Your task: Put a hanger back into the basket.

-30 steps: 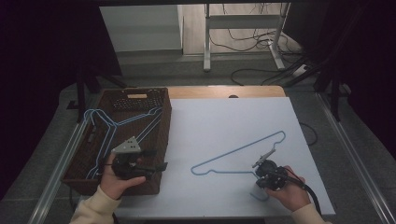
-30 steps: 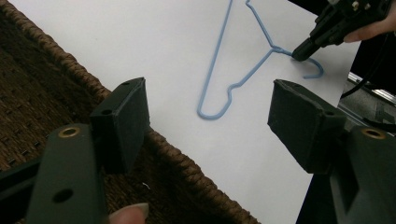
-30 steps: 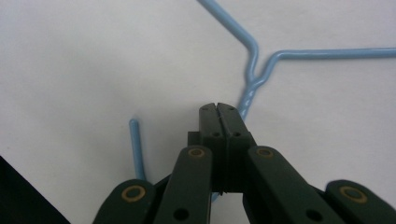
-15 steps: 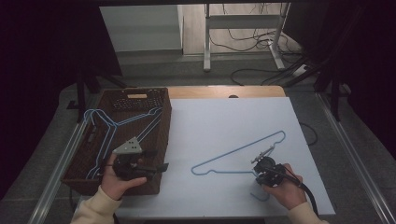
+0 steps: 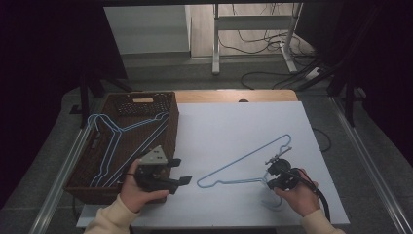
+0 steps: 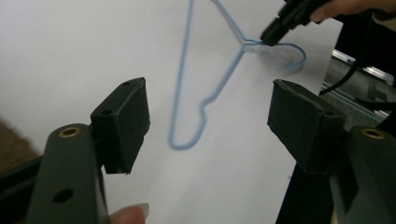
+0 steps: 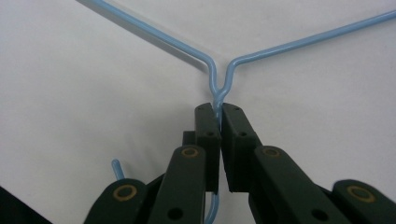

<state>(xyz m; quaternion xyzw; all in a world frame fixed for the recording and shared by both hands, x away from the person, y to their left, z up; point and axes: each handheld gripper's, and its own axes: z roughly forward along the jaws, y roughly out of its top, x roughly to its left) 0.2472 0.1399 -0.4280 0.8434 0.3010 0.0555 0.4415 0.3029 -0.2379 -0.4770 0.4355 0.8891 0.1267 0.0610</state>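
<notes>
A light blue wire hanger (image 5: 243,158) lies flat on the white tabletop (image 5: 234,126), its hook toward the near edge. My right gripper (image 5: 270,179) is at the hanger's neck; in the right gripper view (image 7: 219,109) the jaws have just been closing and pinch the twisted neck of the hanger (image 7: 280,49) between their pads. My left gripper (image 5: 181,170) hovers at the basket's near right corner, jaws wide open and pointing right. In the left gripper view (image 6: 210,112) nothing is between them, and the hanger (image 6: 184,70) lies farther off on the table.
A dark wicker basket (image 5: 170,126) stands at the table's left and holds several more blue hangers (image 5: 117,136). Metal rails run along both table sides. A cable trails from the right gripper over the near right edge.
My left gripper has moved right, from over the basket's near end toward the white surface. The right gripper has stayed at the hanger's neck.
</notes>
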